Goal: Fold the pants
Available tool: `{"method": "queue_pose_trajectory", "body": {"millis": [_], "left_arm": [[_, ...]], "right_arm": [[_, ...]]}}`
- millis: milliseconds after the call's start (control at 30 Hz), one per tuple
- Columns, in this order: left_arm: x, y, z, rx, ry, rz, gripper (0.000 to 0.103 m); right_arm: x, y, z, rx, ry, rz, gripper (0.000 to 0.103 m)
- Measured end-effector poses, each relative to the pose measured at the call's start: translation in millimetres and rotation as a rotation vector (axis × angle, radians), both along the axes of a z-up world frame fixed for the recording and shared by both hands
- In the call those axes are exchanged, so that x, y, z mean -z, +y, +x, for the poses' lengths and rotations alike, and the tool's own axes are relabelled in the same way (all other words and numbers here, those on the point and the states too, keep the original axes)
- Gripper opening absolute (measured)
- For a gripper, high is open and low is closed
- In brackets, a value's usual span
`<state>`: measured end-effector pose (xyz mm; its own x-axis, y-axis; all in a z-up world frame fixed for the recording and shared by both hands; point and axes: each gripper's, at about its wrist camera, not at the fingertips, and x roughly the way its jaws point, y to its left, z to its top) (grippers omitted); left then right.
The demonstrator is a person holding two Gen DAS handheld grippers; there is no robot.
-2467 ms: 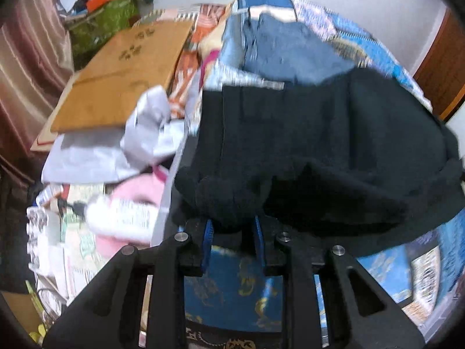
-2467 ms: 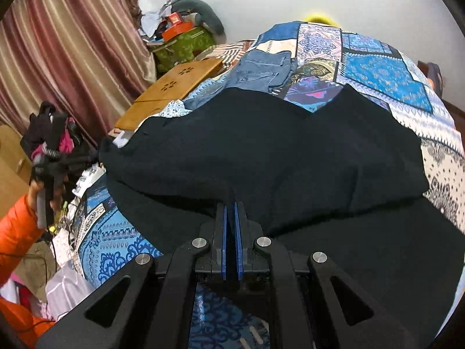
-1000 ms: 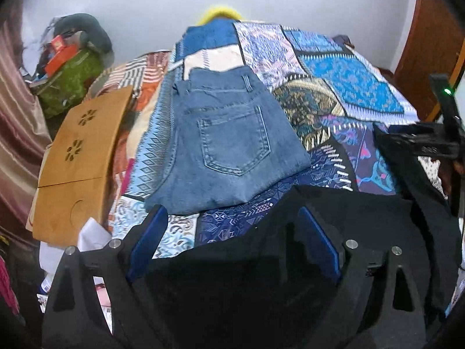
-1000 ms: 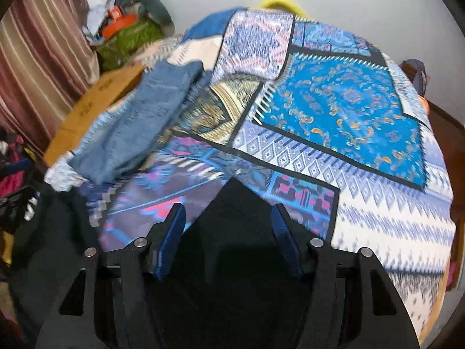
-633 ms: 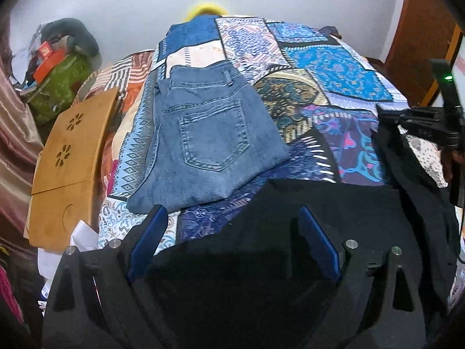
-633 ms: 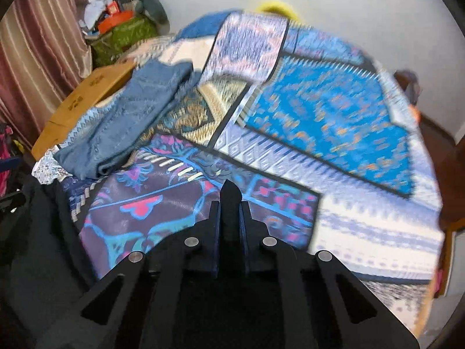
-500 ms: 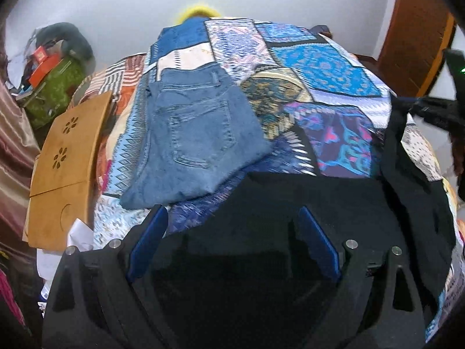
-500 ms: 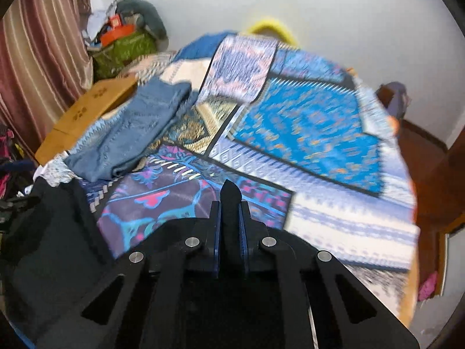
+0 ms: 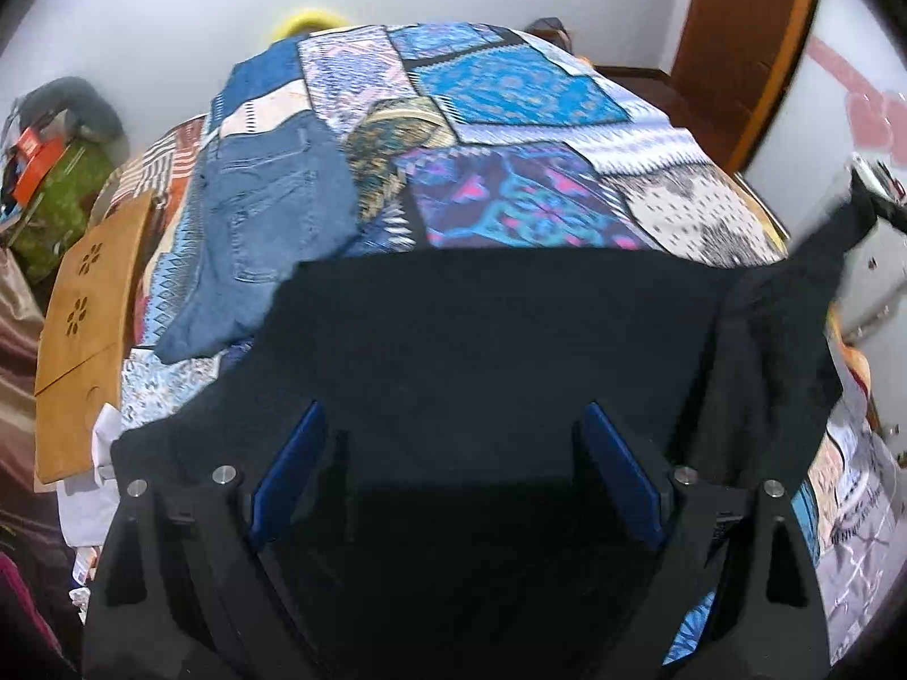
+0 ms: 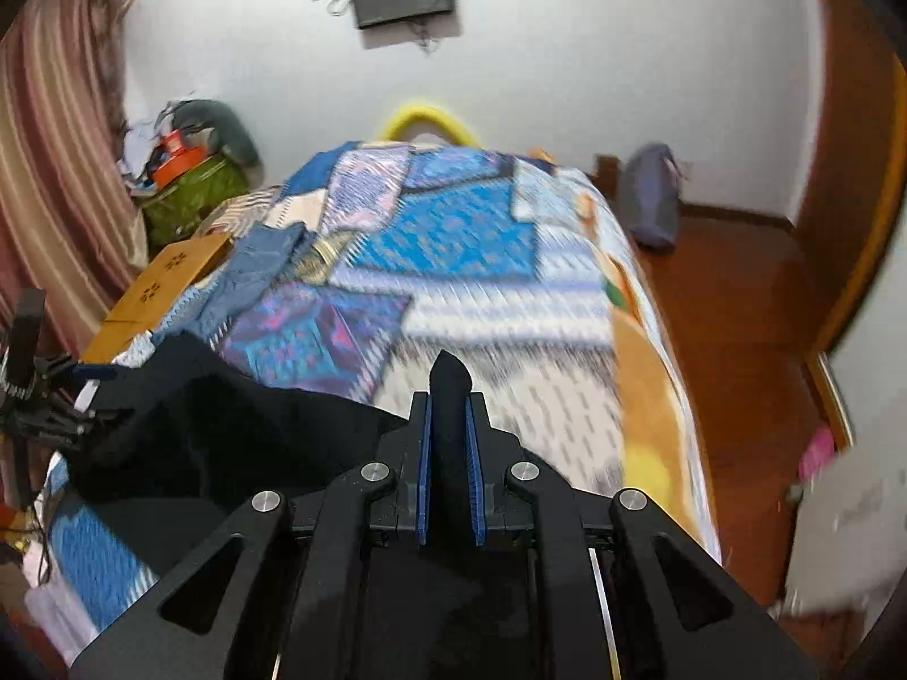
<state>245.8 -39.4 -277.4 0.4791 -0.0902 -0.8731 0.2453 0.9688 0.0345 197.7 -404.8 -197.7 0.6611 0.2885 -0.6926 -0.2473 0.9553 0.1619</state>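
right gripper [image 10: 449,430] just clamped the black pants [image 9: 482,340] corner and lifted it, left gripper [image 9: 453,476] gaping wide, so next fold's starting.

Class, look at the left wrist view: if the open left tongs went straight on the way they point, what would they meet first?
Probably the black pants, spread on the bed just ahead of the left tongs. The quilt and jeans lie beyond; depth is hard to judge.

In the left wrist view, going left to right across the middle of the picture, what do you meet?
Wooden board → folded blue jeans → patchwork bedspread → raised corner of the black pants pinched in the right gripper.
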Motion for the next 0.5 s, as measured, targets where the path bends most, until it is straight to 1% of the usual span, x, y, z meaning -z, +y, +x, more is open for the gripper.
{"method": "queue_pose_trajectory", "body": {"millis": [67,167,233,300,333,367,433,500], "left_arm": [[3,-7,-7,0.009,0.005,0.013,0.092],[6,-12,-14,0.015,0.007,0.03,0.092],[10,-14,-18,0.012,0.013,0.032,0.092],[14,-15,-19,0.002,0.029,0.031,0.092],[15,-14,-20,-0.002,0.033,0.031,0.092],[17,-13,-21,-0.007,0.035,0.033,0.092],[17,-13,-23,-0.012,0.031,0.039,0.092],[15,-13,-25,-0.016,0.018,0.051,0.092]], "right_arm": [[17,-13,-26,0.04,0.035,0.015,0.01],[39,-21,-52,0.071,0.089,0.051,0.011],[53,-22,-62,0.081,0.137,0.05,0.016],[64,-22,-67,0.088,0.176,0.046,0.017],[68,-23,-67,0.09,0.198,0.053,0.021],[69,-25,-66,0.104,0.208,0.054,0.024],[70,-35,-72,0.126,0.199,0.063,0.032],[64,-43,-67,0.148,0.156,0.089,0.033]]}}
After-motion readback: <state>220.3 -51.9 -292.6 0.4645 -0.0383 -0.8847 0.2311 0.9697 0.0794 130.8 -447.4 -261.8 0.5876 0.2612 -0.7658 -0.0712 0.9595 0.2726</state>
